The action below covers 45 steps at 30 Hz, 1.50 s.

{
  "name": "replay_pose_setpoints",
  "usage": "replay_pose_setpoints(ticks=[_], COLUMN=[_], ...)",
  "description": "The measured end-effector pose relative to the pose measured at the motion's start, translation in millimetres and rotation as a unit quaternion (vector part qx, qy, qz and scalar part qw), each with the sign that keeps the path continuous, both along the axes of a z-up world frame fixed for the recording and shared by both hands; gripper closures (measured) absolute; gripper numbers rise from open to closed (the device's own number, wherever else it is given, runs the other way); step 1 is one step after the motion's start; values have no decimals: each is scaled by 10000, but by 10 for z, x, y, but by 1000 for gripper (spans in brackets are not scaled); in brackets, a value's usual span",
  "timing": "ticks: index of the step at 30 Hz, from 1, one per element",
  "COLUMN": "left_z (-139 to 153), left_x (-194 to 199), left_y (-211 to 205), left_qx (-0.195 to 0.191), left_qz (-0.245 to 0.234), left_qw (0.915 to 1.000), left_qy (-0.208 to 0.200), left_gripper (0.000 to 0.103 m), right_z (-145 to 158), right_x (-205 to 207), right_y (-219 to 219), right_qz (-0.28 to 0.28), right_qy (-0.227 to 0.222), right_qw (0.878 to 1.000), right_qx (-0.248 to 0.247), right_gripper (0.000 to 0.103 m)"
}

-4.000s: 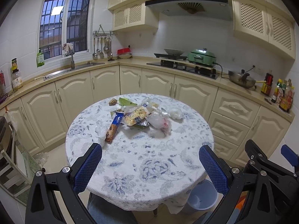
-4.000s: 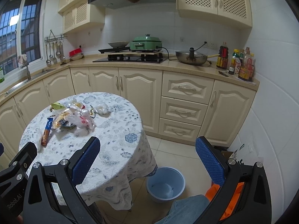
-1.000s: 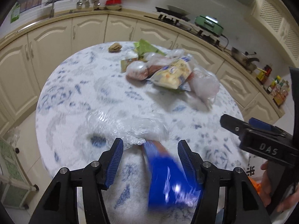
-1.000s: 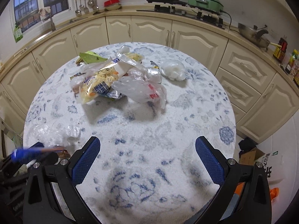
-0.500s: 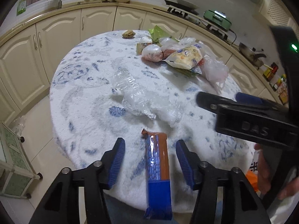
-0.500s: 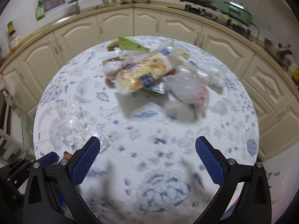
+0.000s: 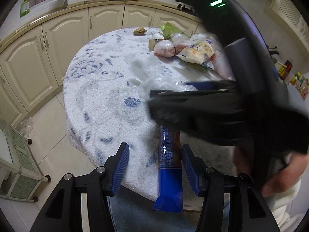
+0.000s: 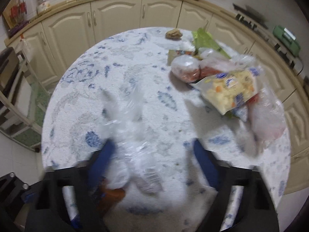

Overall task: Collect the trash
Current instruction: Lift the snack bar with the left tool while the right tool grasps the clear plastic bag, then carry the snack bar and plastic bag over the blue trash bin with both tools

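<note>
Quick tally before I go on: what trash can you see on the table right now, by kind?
Long blue-and-brown wrapper: 1
Crumpled clear film: 1
Yellow snack bag: 1
Green wrapper: 1
Brown lump: 1
Translucent plastic bags: 2
Total: 7 that can be told apart; the pile may hide more.

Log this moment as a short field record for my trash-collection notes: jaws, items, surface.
surface: round table with a blue-floral cloth
left gripper: jaws open, straddling the blue snack wrapper at the table's near edge, not clamped
right gripper: jaws open around the clear plastic wrap; view blurred
trash pile: bags and packets on the far right of the table, untouched
stray item: small brown lump near the far edge
</note>
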<state>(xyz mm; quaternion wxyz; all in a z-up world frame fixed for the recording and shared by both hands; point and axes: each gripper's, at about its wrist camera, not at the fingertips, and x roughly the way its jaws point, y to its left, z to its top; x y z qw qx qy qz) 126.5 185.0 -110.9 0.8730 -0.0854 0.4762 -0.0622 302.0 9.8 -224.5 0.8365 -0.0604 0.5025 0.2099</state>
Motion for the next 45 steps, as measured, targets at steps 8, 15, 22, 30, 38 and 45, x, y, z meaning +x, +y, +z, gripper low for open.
replay_pose_setpoints(ticks=[8,15,22,30,38,45], left_z=[37,-42,24,168,182,79], left_x=[18,91,149,206,387,540], left_y=[-174,-369,-541,-996,-1719,-2479], left_qx=[164,448,500,568,513,404], left_qz=[99,9,-116,-572,-1372,-2281], left_qw=[9998,9989,9983,9957,9876,9711], left_qy=[-17,-152,-259,-454,-573,-571], left_gripper=[65,87,87,87,87,87], right_z=[30,165,155,247,283,228], right_x=[-232,-477,-516,-666,-925,-1254], right_y=[-720,-1106,-1201,-1648,-2405,-3193], right_qz=[-670,-1092,-1222,-1651,-2536,-3531], right_qy=[452,328,322,202,81,93], right_qw=[9939,9906,9882,9808,9614,9307], right_qx=[746,753,869,1021,1068,954], right_gripper=[84,84,84,84,84,84])
